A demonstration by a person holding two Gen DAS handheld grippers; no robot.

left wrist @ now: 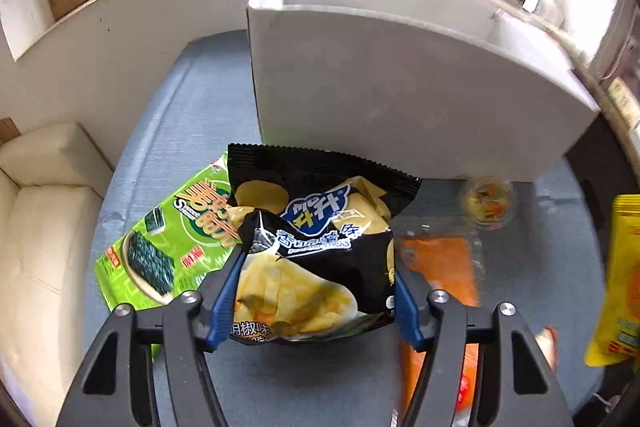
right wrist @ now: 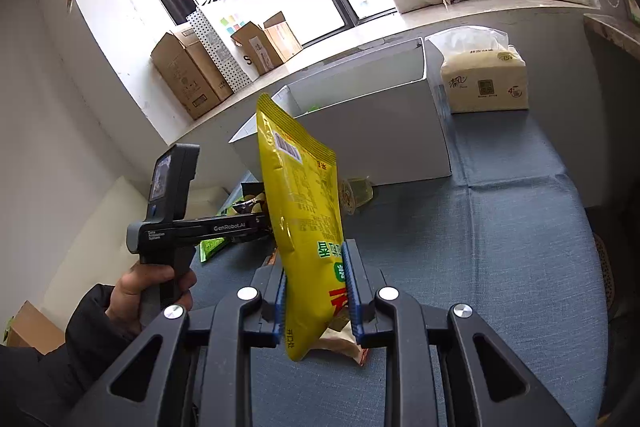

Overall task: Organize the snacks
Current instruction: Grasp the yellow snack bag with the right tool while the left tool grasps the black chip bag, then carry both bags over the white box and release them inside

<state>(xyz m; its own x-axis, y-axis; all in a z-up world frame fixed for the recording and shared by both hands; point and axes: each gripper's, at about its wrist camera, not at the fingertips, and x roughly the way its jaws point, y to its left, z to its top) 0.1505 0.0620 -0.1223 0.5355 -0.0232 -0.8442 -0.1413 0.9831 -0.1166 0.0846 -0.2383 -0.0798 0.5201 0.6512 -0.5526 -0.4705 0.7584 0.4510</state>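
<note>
Left gripper [left wrist: 316,291] squeezes the puffy black crinkly chip bag [left wrist: 316,247] low on the blue cloth counter [left wrist: 192,107], near the white cardboard box [left wrist: 400,87]. It looks light, soft and slippery, so hold the bottom edge gently. Right gripper [right wrist: 316,291] pinches a thin yellow shiny snack pouch [right wrist: 304,195] upright.

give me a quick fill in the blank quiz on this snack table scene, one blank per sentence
1. The left gripper has its blue pads on a ____ chip bag.
2. The right gripper is clamped on a ____ pouch.
3. Under the chip bag lies a ____ seaweed pack.
4. Behind the snacks on the blue cloth stands an open white ____.

Missing words: black; yellow; green; box
</note>
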